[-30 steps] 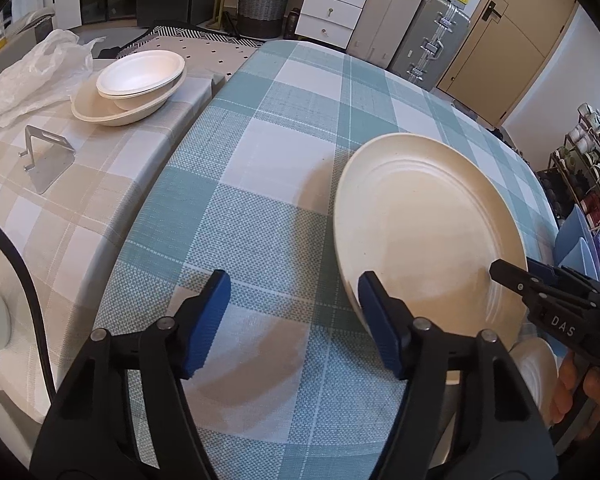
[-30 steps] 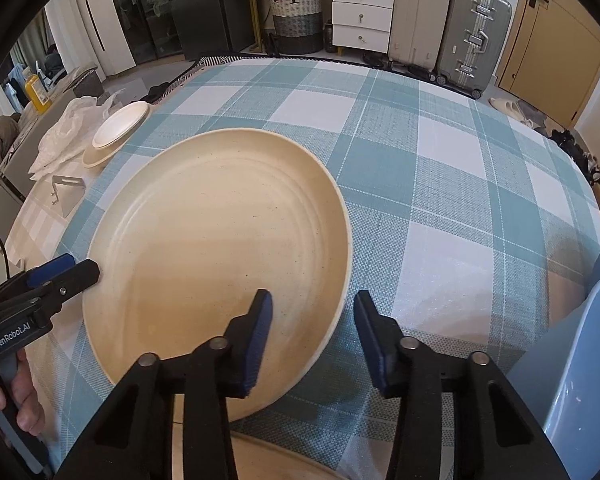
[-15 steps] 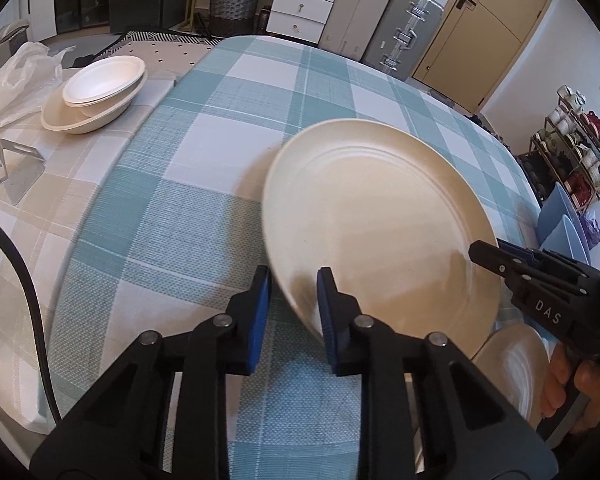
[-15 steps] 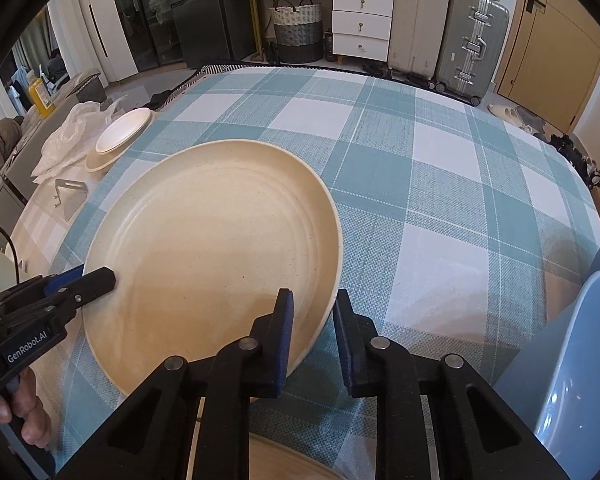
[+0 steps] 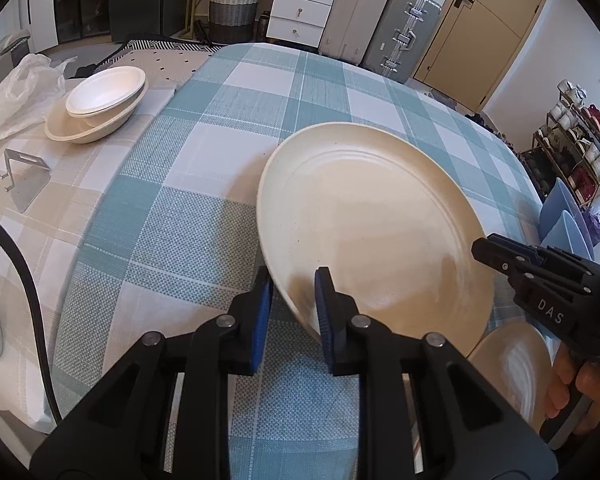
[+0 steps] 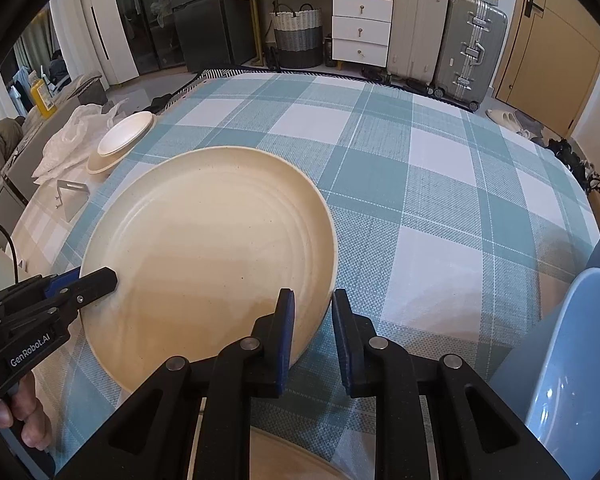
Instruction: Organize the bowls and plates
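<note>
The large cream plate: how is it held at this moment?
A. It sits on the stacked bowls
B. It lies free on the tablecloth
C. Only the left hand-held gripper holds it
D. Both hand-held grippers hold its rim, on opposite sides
D: the left hand-held gripper clamps one edge of the large cream plate and the right hand-held gripper clamps the opposite edge.

Two grippers. Two cream plates: one large, one smaller. Two stacked bowls. Two suitcases. One metal bracket.
</note>
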Action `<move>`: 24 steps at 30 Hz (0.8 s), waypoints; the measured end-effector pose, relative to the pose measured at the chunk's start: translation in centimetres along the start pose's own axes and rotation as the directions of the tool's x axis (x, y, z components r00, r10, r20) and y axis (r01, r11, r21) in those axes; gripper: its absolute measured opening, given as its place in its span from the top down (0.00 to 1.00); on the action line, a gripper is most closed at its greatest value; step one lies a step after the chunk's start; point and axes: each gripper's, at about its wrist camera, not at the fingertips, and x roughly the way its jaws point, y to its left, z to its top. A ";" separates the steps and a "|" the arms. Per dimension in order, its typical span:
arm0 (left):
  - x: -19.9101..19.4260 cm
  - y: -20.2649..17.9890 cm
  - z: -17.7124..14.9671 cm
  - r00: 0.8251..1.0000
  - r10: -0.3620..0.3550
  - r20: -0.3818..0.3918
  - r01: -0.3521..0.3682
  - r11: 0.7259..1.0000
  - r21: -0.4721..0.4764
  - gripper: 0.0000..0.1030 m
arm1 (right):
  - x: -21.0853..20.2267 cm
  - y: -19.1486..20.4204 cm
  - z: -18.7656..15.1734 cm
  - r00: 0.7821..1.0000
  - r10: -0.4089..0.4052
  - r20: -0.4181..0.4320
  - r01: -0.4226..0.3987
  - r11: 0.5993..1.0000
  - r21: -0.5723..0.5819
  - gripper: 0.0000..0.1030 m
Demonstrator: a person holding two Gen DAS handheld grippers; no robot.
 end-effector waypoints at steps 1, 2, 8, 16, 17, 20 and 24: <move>-0.2 -0.1 0.0 1.000 0.000 0.004 0.000 1.000 0.002 0.82 | -0.1 0.0 0.0 1.000 0.002 0.005 -0.002 1.000 0.001 0.81; -0.4 -0.1 0.1 1.000 0.001 0.009 -0.001 1.000 0.006 0.82 | -0.3 0.0 0.0 1.000 0.005 0.012 -0.005 1.000 0.001 0.81; -0.9 -0.2 0.1 1.000 -0.009 0.011 0.009 1.000 0.006 0.82 | -0.6 0.4 0.0 1.000 0.009 0.013 -0.009 1.000 -0.007 0.81; 0.1 0.5 -0.6 1.000 0.006 -0.016 -0.006 1.000 -0.008 0.82 | -0.2 -0.2 -0.3 1.000 -0.002 -0.006 0.002 1.000 -0.001 0.81; 0.1 0.5 -0.7 1.000 0.007 -0.016 -0.007 1.000 -0.007 0.82 | 0.0 -0.2 -0.3 1.000 -0.001 -0.011 0.001 1.000 0.000 0.81; 0.2 0.5 -0.7 1.000 0.006 -0.017 -0.006 1.000 -0.003 0.82 | 0.5 -0.1 -0.2 1.000 0.010 -0.024 -0.010 1.000 0.005 0.79; 0.5 0.9 -0.4 1.000 0.008 -0.012 -0.008 1.000 -0.010 0.81 | 1.3 0.1 0.0 0.999 0.023 -0.042 -0.023 1.000 0.003 0.79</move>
